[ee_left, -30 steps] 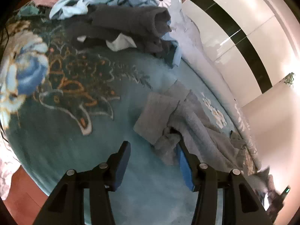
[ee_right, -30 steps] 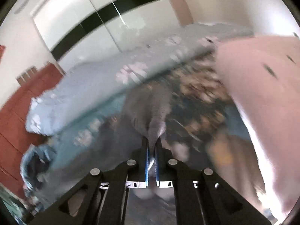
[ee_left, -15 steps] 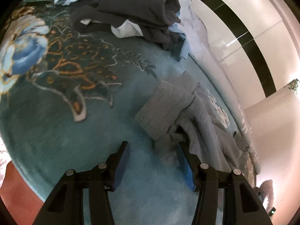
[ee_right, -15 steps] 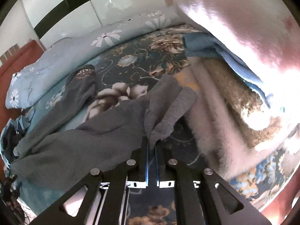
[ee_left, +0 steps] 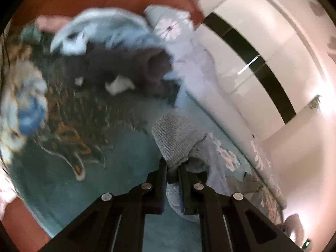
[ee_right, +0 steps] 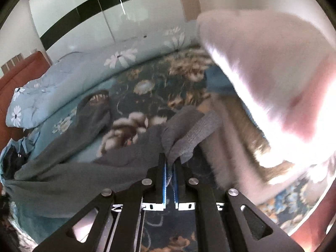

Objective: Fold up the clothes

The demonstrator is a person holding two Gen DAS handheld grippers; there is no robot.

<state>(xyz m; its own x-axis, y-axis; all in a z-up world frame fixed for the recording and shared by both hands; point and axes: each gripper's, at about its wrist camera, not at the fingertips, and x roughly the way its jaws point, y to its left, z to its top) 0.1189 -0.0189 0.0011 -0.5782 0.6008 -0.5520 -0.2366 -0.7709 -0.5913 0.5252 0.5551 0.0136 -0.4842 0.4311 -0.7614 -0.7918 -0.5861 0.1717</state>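
Both tongs are clamped on the grey sweater (ee_right: pixel 69 168), which lies spread across the teal flowered bedspread (ee_left: pixel 88 180): the left gripper (ee_left: pixel 172 168) pinches its ribbed hem, the right gripper (ee_right: pixel 170 163) a bunched edge.

No words, brand names, numbers or signs can be read in either view. The only marks close to lettering are small dark shapes on the white strips at the base of the right claw (ee_right: pixel 170 166), in the right wrist view; they are cut off by the black frame and too broken up to make out as letters or digits. The left wrist view is blurred and shows no lettering at all
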